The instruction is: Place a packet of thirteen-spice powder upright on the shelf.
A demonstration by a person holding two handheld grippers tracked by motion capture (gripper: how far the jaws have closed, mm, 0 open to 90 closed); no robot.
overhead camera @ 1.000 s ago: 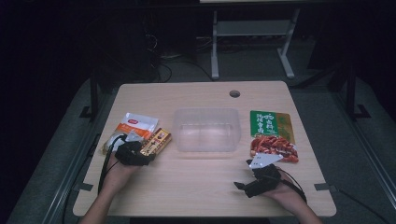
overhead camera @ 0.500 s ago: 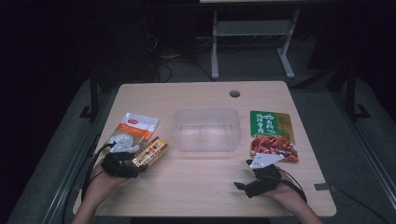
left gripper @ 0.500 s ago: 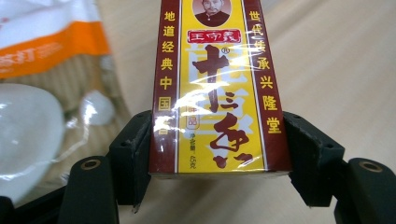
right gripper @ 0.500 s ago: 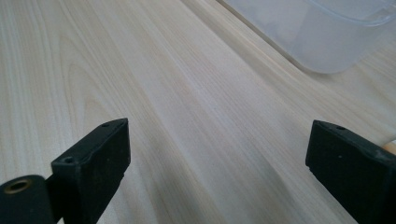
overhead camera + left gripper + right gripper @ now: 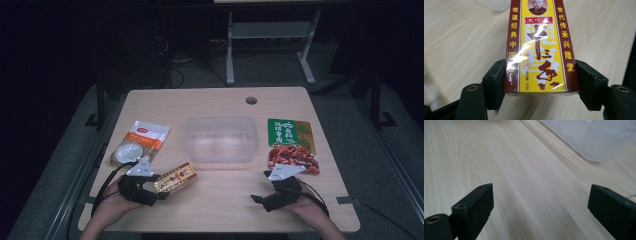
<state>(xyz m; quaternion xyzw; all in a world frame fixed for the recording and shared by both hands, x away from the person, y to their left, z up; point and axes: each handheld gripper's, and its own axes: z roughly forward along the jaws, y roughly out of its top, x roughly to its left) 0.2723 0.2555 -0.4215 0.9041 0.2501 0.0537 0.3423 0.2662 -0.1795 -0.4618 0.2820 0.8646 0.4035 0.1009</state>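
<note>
Near the front left corner of the bench (image 5: 220,102), the left hand-held gripper (image 5: 159,189) grasps a yellow and dark red box (image 5: 175,177) by one short end, its two black jaws pressed against the box's long red sides, as the left gripper view shows with the box (image 5: 540,47) running straight away from the camera above the wood. From the high view the box points toward the middle of the bench, slanted, and sits just in front of the clear plastic tub (image 5: 221,138) without touching it. Just behind the left hand-held gripper lies an orange and white pouch (image 5: 139,142), near the left edge. On the opposite side, the right hand-held gripper (image 5: 258,199) rests near the front right of the bench with its jaws standing wide apart and nothing between them; the right gripper view shows bare wood between them and a corner of the tub (image 5: 596,138) at the upper right. Behind that hand-held gripper lie a green packet (image 5: 288,133) and, touching its near end, a red packet (image 5: 292,157) printed with food, both to the right of the tub. A person's forearms come in from the bottom edge.
</note>
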